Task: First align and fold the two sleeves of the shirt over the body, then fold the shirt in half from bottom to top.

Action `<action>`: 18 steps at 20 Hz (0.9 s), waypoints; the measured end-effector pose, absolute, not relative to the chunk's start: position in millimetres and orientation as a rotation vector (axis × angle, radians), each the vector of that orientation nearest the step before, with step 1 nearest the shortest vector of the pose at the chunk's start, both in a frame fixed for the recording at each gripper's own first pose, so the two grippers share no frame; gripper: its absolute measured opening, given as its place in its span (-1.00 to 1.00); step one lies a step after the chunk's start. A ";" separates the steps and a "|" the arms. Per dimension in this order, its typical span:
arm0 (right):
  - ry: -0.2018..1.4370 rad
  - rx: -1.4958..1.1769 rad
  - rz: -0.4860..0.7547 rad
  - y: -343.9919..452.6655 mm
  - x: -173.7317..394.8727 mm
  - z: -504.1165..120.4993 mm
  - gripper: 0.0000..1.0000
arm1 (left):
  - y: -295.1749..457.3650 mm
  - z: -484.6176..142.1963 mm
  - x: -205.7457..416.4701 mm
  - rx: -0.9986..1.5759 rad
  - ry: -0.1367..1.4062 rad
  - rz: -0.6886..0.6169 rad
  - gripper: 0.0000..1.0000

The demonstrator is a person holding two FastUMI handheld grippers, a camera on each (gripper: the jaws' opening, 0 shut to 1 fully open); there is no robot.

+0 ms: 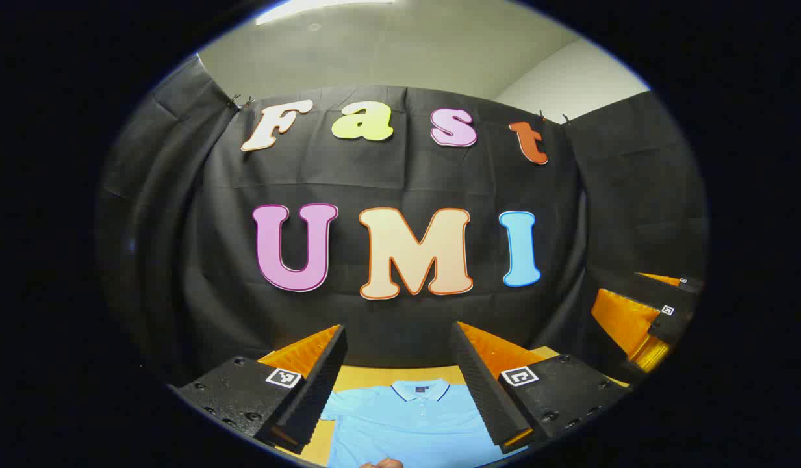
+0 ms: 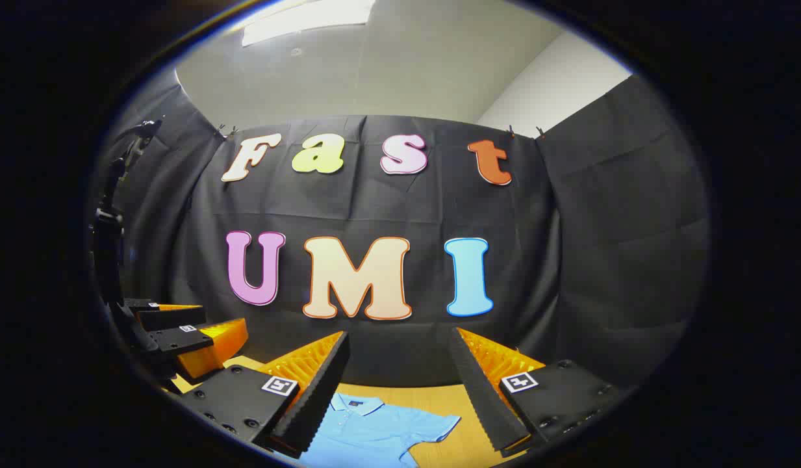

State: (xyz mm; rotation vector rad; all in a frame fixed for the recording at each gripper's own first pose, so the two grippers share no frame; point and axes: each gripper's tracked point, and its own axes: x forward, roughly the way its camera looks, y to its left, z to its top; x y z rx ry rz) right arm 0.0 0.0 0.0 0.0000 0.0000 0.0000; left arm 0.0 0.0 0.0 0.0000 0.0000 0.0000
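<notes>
A light blue polo shirt lies flat on the wooden table, collar toward the booth wall. My left gripper hangs open above its collar and chest, nothing between the fingers. In the right gripper view the same shirt appears with its collar and one short sleeve spread out. My right gripper is open above that shoulder, holding nothing. The right gripper also appears at the right edge of the left gripper view, and the left gripper at the left edge of the right gripper view.
The black cloth wall stands close behind the table's far edge. A dark stand rises at the left of the right gripper view. Part of a hand peeks in at the bottom of the left gripper view.
</notes>
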 end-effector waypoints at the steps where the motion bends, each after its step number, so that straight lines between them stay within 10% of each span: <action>1: 0.001 0.001 -0.004 -0.1 -0.3 -0.3 0.94 | 5.0 1.0 -1.0 0.003 0.000 0.005 0.90; 18: 0.036 -0.020 0.002 15.8 7.9 -20.5 0.95 | 34.1 1.5 -12.0 0.003 -0.008 0.012 0.90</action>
